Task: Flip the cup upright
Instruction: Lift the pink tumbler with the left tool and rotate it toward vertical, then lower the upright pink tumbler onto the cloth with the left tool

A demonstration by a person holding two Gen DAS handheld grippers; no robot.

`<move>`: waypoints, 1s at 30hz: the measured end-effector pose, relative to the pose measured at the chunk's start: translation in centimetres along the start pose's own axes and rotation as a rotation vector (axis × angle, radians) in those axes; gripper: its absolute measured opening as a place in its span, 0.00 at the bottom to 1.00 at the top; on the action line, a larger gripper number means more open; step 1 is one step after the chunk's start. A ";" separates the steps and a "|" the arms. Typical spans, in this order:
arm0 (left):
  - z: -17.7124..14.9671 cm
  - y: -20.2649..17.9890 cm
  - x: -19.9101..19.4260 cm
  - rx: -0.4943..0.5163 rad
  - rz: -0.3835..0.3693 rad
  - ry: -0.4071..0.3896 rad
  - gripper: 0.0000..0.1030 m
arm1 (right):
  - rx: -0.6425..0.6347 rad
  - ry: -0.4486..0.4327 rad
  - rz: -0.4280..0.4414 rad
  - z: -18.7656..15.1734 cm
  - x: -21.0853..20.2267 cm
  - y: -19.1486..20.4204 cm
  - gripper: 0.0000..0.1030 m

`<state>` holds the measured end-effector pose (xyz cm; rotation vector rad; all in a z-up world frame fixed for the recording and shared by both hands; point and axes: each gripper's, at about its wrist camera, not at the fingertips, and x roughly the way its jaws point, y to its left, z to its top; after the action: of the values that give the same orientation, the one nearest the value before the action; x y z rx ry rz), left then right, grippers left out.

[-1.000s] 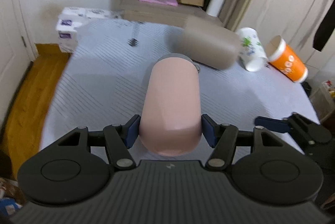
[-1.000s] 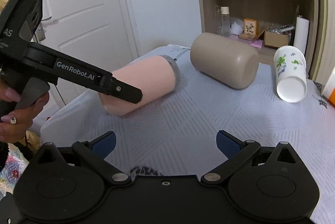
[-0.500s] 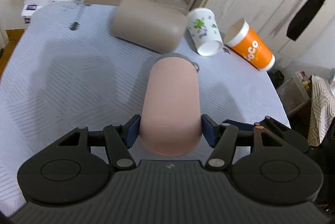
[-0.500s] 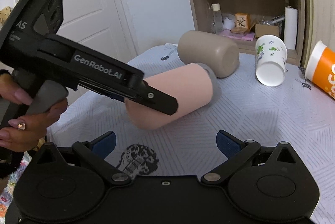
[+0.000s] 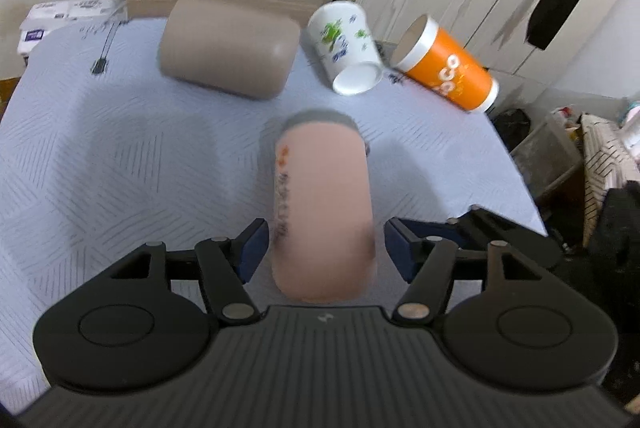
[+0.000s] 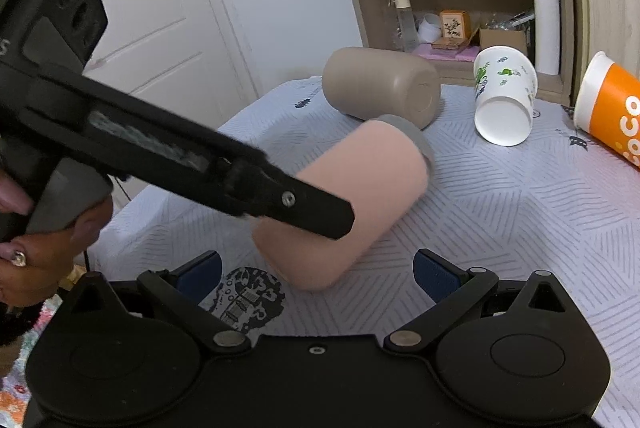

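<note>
Left gripper [image 5: 324, 248] jaws spread, gaps beside tilted, blurred pink cup [image 5: 324, 204] — right gripper [image 6: 318, 274] jaws spread, empty.

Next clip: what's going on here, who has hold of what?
A person works two handheld grippers over a bed. The pink tumbler sits between the fingers of the left gripper, lid end away; there are gaps on both sides, so the jaws look open, and the blur leaves it unclear whether it is released. The right gripper is open and empty. A taupe tumbler, a white paper cup and an orange paper cup lie on their sides beyond.
</note>
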<state>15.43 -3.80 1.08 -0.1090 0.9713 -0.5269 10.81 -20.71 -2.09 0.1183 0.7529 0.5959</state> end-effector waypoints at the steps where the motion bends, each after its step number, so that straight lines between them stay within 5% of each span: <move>1: 0.2 0.0 -0.1 0.011 0.004 -0.006 0.65 | 0.009 0.006 0.008 0.2 0.2 -0.1 1.00; 5: 1.2 0.2 0.1 0.045 0.007 -0.035 0.65 | 0.088 0.047 0.041 1.2 1.1 -1.0 1.00; 17: 2.2 2.7 3.3 -0.094 -0.233 0.030 0.63 | 0.302 0.077 0.073 2.0 2.4 -4.3 0.94; 21: 2.1 2.8 3.9 -0.115 -0.270 0.054 0.61 | 0.318 0.073 0.064 2.0 2.5 -4.9 0.82; 30: 1.1 2.2 3.0 -0.056 -0.293 0.048 0.55 | 0.237 0.050 0.067 1.5 1.4 -3.6 0.79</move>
<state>18.54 -3.51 -1.27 -0.2933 1.0237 -0.7742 14.29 -22.78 -2.97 0.3496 0.8698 0.5734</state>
